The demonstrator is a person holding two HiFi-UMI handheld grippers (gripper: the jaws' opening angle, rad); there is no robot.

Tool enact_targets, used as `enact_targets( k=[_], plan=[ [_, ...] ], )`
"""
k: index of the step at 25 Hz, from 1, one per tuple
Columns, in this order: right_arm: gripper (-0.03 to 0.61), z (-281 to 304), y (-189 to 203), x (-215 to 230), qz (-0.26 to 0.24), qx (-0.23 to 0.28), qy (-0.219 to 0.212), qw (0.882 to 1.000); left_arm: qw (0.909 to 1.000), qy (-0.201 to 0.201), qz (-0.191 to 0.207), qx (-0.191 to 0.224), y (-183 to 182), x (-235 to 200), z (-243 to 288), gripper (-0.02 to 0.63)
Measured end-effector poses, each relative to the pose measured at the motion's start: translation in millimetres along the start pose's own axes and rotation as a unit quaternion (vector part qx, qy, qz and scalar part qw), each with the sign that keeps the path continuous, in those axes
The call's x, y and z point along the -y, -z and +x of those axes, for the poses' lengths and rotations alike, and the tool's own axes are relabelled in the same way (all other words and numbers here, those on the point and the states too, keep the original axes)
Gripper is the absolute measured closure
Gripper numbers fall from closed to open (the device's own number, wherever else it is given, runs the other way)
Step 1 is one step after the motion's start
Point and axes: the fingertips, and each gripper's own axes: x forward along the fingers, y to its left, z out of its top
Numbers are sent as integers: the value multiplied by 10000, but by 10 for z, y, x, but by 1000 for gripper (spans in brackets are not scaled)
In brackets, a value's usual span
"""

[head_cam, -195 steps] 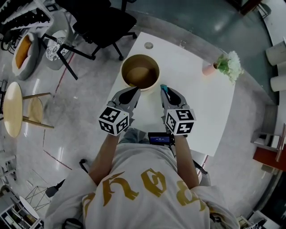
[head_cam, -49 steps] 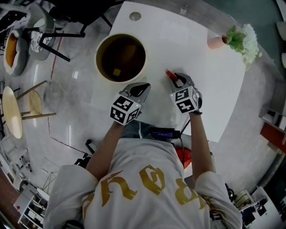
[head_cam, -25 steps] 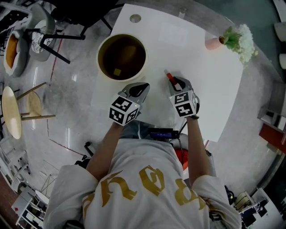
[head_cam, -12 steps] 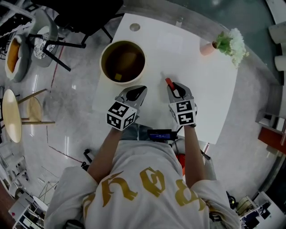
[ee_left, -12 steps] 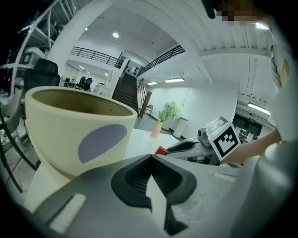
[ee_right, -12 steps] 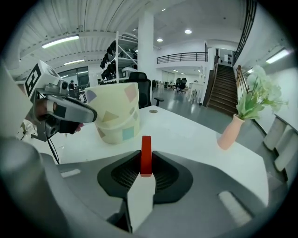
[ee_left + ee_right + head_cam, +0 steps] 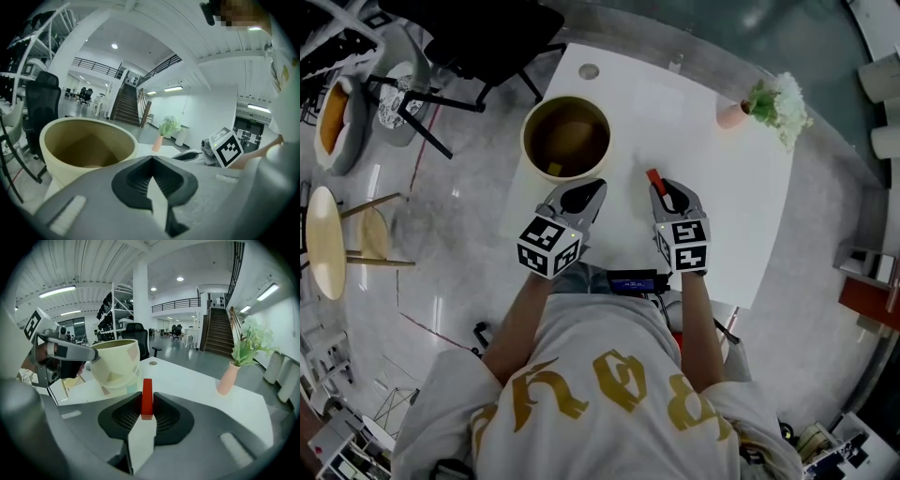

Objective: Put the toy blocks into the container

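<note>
Right tool first: closed part-way on a slim red block, pinched across its two flat faces between the ribbed pads, upright, with most of its length poking out beyond the tips. Held clear of the white worktop, a little to the right of the cream container and not yet over its open mouth. Left tool alongside, with jaws pressed together along a seam and nothing between them, poised just short of the container's near rim. Down inside the container, one small yellow block already on the bottom. Farther off, near the worktop's far corner, a pink vase of pale flowers, well apart from the action.

Judged by looks: a light, rigid piece, plastic or painted wood, with smooth sides. Nothing to crush and little weight to bear, yet prone to swivel or slide when gripped only by one end, as here. Best taken across the broad faces, nearer the middle, with steady, moderate pressure. Likely to bounce or clatter if let go from high up, so better released low over the mouth. Remaining, by this reading — carry across, lower, open.
</note>
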Motion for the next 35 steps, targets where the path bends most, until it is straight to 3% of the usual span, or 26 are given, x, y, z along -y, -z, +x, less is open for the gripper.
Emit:
enact_targets(
  k=[11, 21, 35],
  plan=[
    [477, -83, -342, -50, 505, 544, 92, 9972, 9988, -257, 126, 401, -333, -178, -268, 612],
    [477, -94, -743, -288, 390, 958, -32, 9946, 9942, -383, 21, 1002, -686, -377, -504, 612],
    [477, 6, -1349, -596, 330, 1428, -391, 9884, 9908, -694, -84, 1158, -842, -851, -641, 614]
  ],
)
